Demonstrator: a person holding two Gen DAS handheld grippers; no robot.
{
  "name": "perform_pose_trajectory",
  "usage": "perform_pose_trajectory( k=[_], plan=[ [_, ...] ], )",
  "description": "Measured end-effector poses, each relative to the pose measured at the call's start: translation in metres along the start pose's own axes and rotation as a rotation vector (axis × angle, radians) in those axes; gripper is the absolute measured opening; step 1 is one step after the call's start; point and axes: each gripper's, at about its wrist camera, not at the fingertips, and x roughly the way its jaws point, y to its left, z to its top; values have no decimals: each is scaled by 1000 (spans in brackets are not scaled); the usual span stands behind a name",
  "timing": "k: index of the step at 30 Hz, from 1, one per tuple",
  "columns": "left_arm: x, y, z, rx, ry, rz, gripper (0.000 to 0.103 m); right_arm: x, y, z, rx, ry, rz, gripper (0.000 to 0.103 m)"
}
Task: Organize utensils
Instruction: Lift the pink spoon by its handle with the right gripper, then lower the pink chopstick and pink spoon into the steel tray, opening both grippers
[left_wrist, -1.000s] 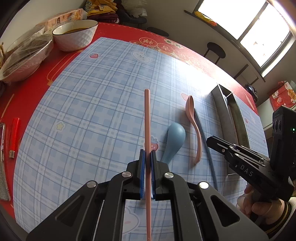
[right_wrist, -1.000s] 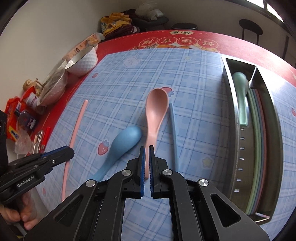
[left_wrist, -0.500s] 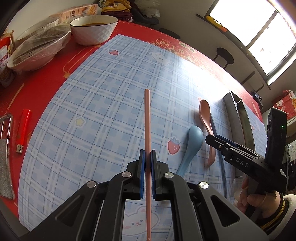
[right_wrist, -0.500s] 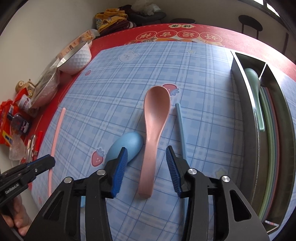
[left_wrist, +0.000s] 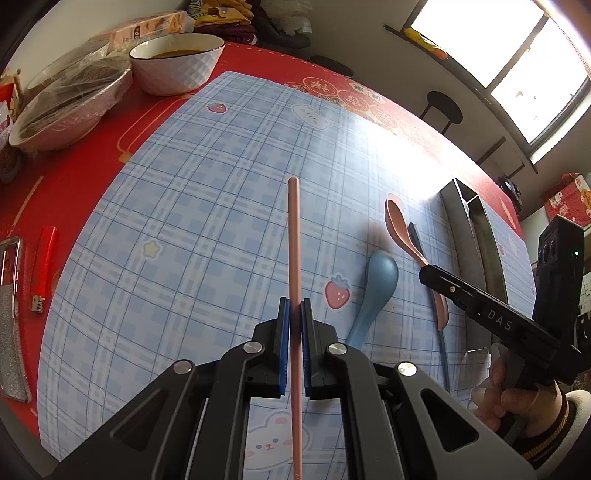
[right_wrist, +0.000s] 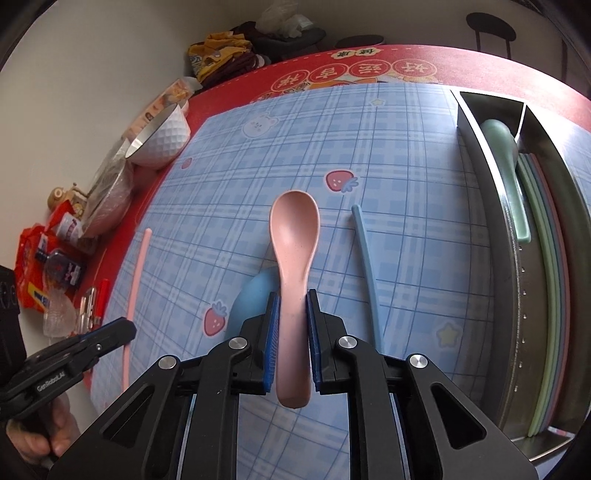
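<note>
Both grippers loaded: left w/ pink chopstick, right closing on pink spoon.

Left gripper (left_wrist: 292, 345) is clamped narrow on the pink chopstick (left_wrist: 294, 251), gripped toward its near end so the long part runs straight ahead of the fingers, prob. to slide it lengthwise into a slot. Right gripper (right_wrist: 291, 341): jaws closing, blue pads against both sides of the pink spoon (right_wrist: 293, 266) handle, bowl pointing ahead, open side up. Blue spoon (right_wrist: 253, 295) lies just left of and partly under that spoon; blue chopstick (right_wrist: 365, 266) just right of the right gripper's tips. Metal organizer tray (right_wrist: 491, 229) sits further right, w/ a green spoon (right_wrist: 508, 166) in the near compartment and chopsticks in the far one, so spoons and sticks seem sorted separately.
</note>
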Motion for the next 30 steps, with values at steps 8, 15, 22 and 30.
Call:
perform_pose_trajectory(
  k=[8,15,22,30],
  plan=[
    [-1,-33,4,61,-8,-22,6,-45,-18,-1,76,-98,32,14],
    [-1,-70,12,115,-10,-74,6,-93,-51,-2,148,-208,14,14],
    [6,-134,27,158,25,-186,6,-133,-97,-14,215,-279,-59,14],
    [43,-225,41,202,97,-296,6,-157,-140,-22,274,-317,-85,14]
  ],
)
